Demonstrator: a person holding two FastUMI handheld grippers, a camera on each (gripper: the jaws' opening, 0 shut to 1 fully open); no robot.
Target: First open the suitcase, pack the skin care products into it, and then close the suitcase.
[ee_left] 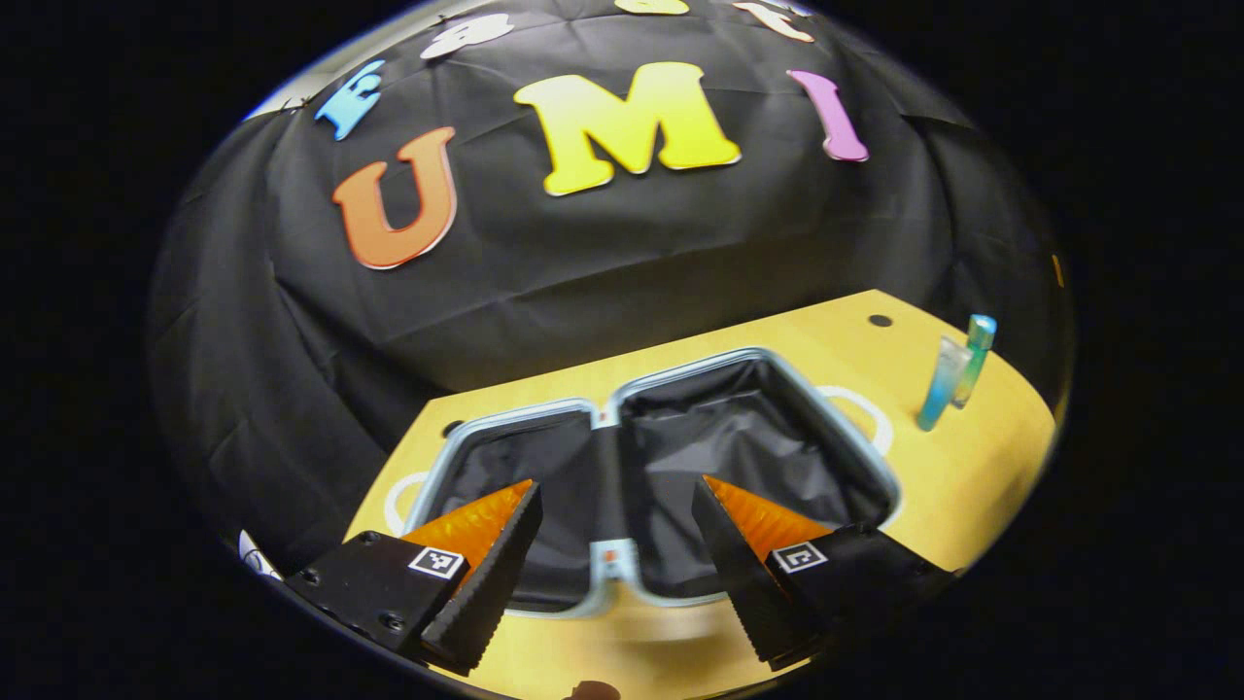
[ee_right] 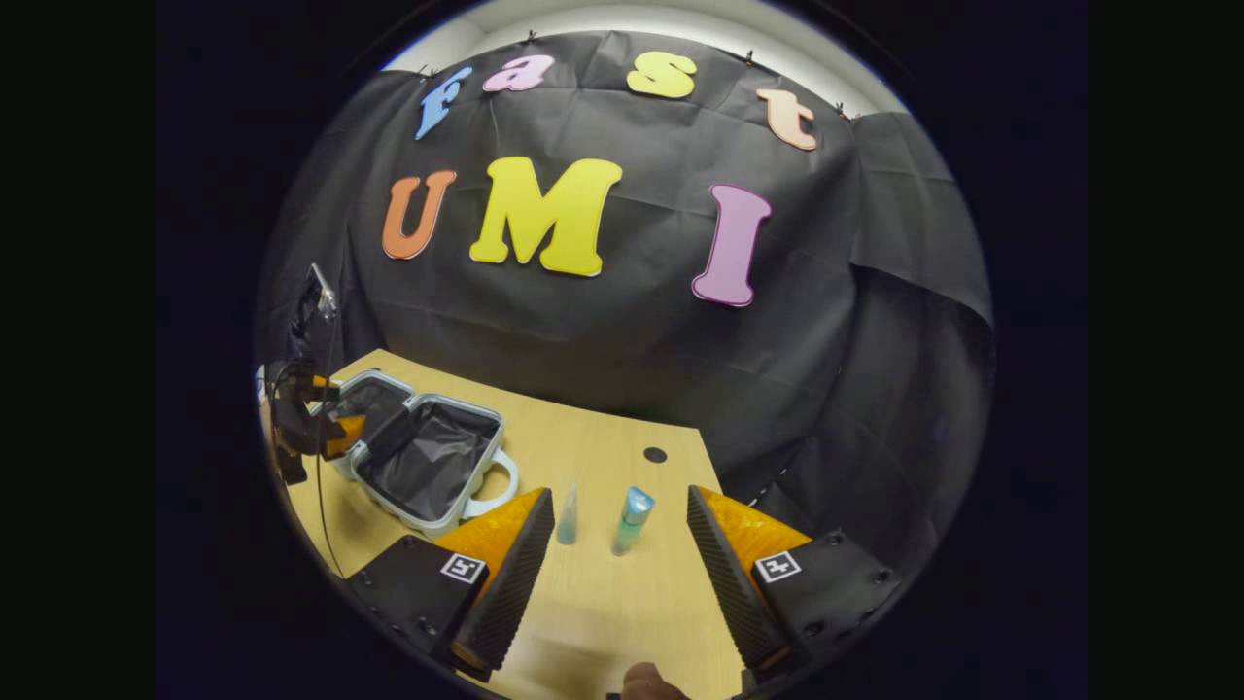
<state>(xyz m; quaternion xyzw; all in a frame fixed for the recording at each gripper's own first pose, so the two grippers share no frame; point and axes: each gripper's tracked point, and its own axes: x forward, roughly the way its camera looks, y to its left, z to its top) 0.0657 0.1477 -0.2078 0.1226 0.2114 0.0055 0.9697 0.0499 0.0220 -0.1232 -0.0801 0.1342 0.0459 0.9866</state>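
Observation:
A small pale-blue suitcase (ee_left: pixel 880 467) lies wide open on the wooden table, both halves lined in black. My left gripper (ee_left: pixel 618 501) hangs open just above its near edge, fingers spread over the hinge. To the right of the case stand two skin care tubes: a clear-capped blue one (ee_left: pixel 941 384) and a teal one (ee_left: pixel 975 358). In the right gripper view the same tubes, the pale one (ee_right: pixel 567 515) and the teal one (ee_right: pixel 632 520), stand upright just ahead of my right gripper (ee_right: pixel 620 501), which is open and empty. The suitcase (ee_right: pixel 486 416) lies far left there, with the left gripper (ee_right: pixel 330 418) over it.
The wooden table (ee_right: pixel 603 603) has a round cable hole (ee_right: pixel 655 454) near its far edge. Black cloth walls close off the back and right side. The table's right edge drops off just beyond my right finger. A fingertip (ee_right: pixel 646 681) shows at the bottom.

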